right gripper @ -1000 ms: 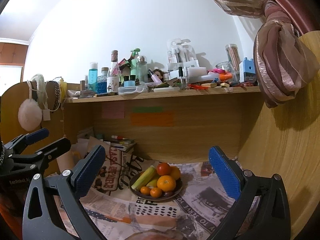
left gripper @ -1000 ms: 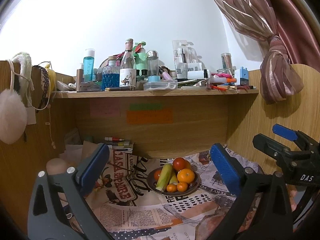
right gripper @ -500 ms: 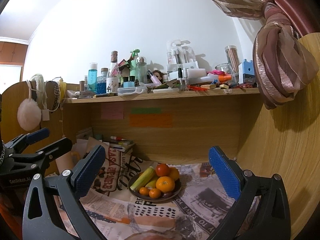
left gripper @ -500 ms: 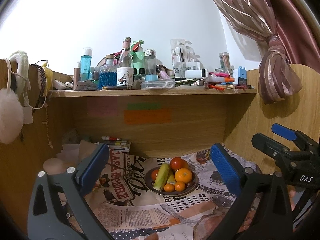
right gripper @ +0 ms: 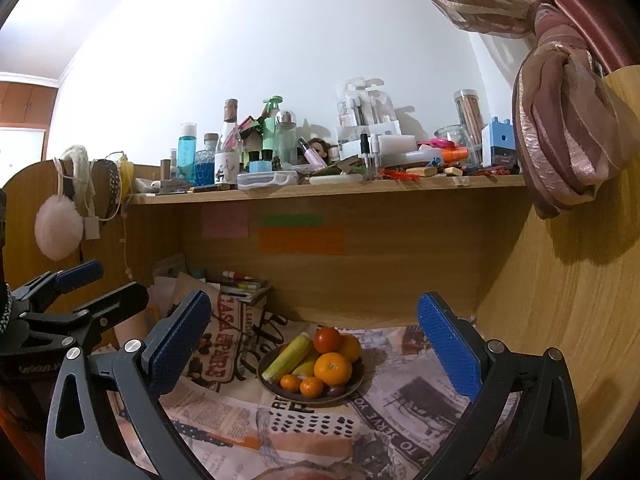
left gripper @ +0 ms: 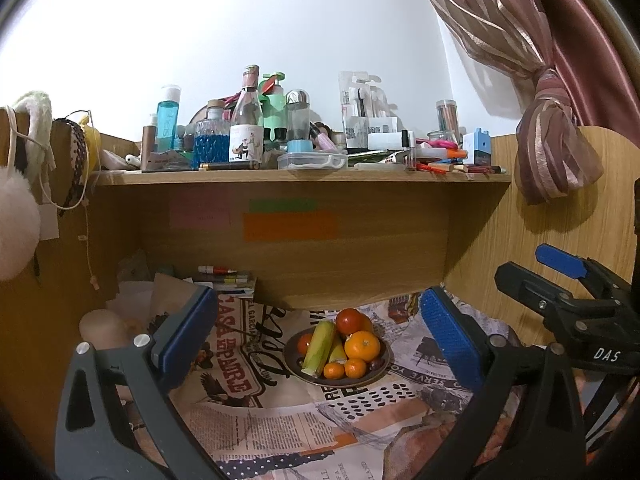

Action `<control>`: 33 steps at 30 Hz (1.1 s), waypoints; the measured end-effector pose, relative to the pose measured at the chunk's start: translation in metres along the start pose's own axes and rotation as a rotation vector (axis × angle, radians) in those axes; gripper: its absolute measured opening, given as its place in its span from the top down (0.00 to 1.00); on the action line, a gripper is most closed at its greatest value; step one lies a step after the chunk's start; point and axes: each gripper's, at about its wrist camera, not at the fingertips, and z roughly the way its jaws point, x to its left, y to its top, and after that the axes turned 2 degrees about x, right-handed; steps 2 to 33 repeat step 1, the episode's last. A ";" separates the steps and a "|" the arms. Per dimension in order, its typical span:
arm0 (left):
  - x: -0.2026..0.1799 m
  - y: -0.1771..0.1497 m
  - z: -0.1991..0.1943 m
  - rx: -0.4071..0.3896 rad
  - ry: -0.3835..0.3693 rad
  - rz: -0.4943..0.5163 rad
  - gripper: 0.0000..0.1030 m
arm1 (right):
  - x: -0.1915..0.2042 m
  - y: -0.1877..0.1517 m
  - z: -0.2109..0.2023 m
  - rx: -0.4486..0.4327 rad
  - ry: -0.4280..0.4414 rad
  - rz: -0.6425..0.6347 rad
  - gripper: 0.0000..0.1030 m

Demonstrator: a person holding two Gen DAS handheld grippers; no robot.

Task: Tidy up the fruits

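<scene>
A dark round plate (left gripper: 378, 372) (right gripper: 354, 390) sits on the newspaper-covered desk under the shelf. On it lie a green corn cob (left gripper: 319, 348) (right gripper: 287, 356), a red tomato (left gripper: 349, 321) (right gripper: 327, 339), a big orange (left gripper: 362, 346) (right gripper: 333, 369) and two small tangerines (left gripper: 345, 369) (right gripper: 302, 385). My left gripper (left gripper: 316, 340) hangs open in front of the plate, well short of it, holding nothing. My right gripper (right gripper: 316, 344) is open too, empty and equally far back. Each gripper shows at the edge of the other's view.
A crowded wooden shelf (left gripper: 304, 178) (right gripper: 328, 190) of bottles and jars overhangs the desk. Wooden side panels (right gripper: 560, 320) close both sides. Books and papers (left gripper: 228, 280) pile at the back left. A tied curtain (left gripper: 552, 160) hangs right; a fluffy pompom (right gripper: 58, 232) hangs left.
Both grippers have drifted slightly back and up, so the plate looks a little smaller and higher between the fingers. Nothing on the plate moved.
</scene>
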 end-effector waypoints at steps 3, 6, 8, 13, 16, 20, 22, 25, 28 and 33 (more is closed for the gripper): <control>0.000 0.000 0.001 0.002 0.001 0.001 0.00 | 0.000 0.000 0.002 0.004 -0.001 -0.001 0.00; 0.000 0.000 0.001 0.002 0.001 0.001 0.00 | 0.000 0.000 0.002 0.004 -0.001 -0.001 0.00; 0.000 0.000 0.001 0.002 0.001 0.001 0.00 | 0.000 0.000 0.002 0.004 -0.001 -0.001 0.00; 0.000 0.000 0.001 0.002 0.001 0.001 0.00 | 0.000 0.000 0.002 0.004 -0.001 -0.001 0.00; 0.000 0.000 0.001 0.002 0.001 0.001 0.00 | 0.000 0.000 0.002 0.004 -0.001 -0.001 0.00; 0.000 0.000 0.001 0.002 0.001 0.001 0.00 | 0.000 0.000 0.002 0.004 -0.001 -0.001 0.00; 0.000 0.000 0.001 0.002 0.001 0.001 0.00 | 0.000 0.000 0.002 0.004 -0.001 -0.001 0.00; 0.000 0.000 0.001 0.002 0.001 0.001 0.00 | 0.000 0.000 0.002 0.004 -0.001 -0.001 0.00; 0.000 0.000 0.001 0.002 0.001 0.001 0.00 | 0.000 0.000 0.002 0.004 -0.001 -0.001 0.00; 0.000 0.000 0.001 0.002 0.001 0.001 0.00 | 0.000 0.000 0.002 0.004 -0.001 -0.001 0.00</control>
